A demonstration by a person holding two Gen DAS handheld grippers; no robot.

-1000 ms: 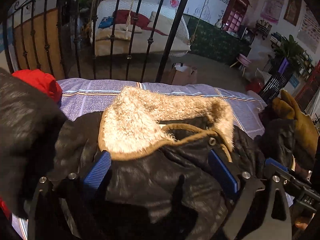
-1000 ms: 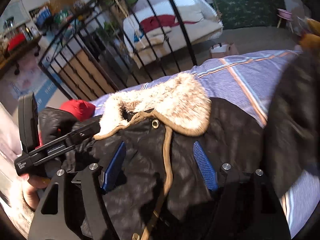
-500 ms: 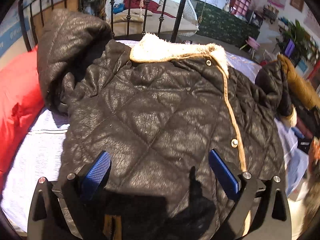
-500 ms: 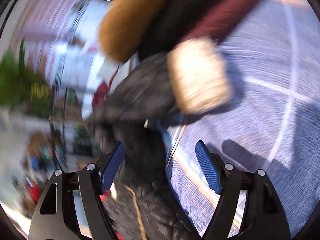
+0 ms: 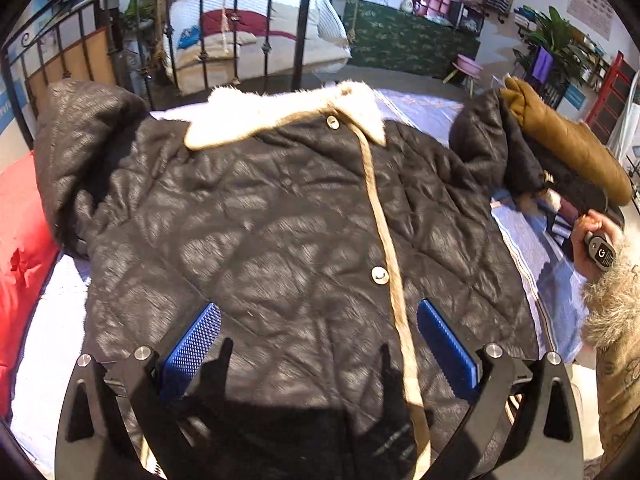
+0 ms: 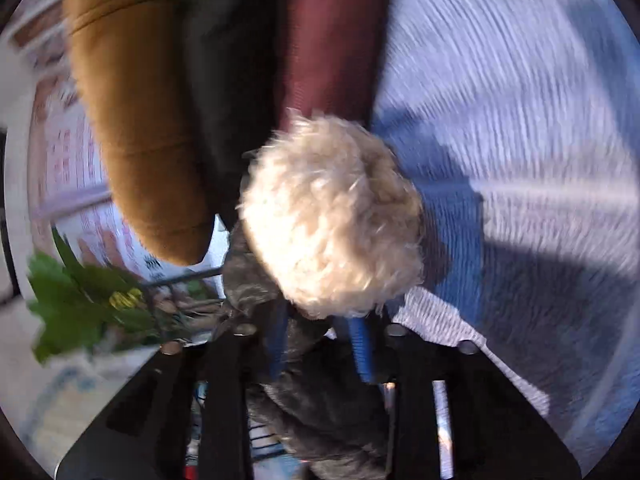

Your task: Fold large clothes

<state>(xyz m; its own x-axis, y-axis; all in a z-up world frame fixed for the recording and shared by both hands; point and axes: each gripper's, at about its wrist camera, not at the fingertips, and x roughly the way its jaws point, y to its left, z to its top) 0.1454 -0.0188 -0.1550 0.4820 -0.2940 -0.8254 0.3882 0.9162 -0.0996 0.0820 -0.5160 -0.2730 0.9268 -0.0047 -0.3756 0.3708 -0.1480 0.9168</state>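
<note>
The black quilted jacket [image 5: 280, 232] is seen spread front-up across the pale blue bedsheet [image 5: 536, 248], its fur collar [image 5: 280, 116] toward the iron bed rail [image 5: 300, 24] and its tan placket closed down the middle. Little of the folding can be judged as done — the body lies flat, but no fold has been made across it, and the sleeve on the view's left is only bunched up beside a red garment [image 5: 20, 240]. The left gripper [image 5: 320, 348] is held above the hem with its jaws spread wide and nothing between them. At the other side, the right gripper [image 6: 320, 344] is closing on the dark sleeve just behind its fluffy cream cuff [image 6: 332, 216]; the fabric is seen between the blue pads [image 6: 362, 344] and appears pinched, though the frame is blurred. A tan coat [image 5: 568, 140] and other dark clothes are piled nearby. What is judged to remain: this sleeve is to be laid across the chest, the opposite sleeve likewise, and the body then doubled over — most of the work.
</note>
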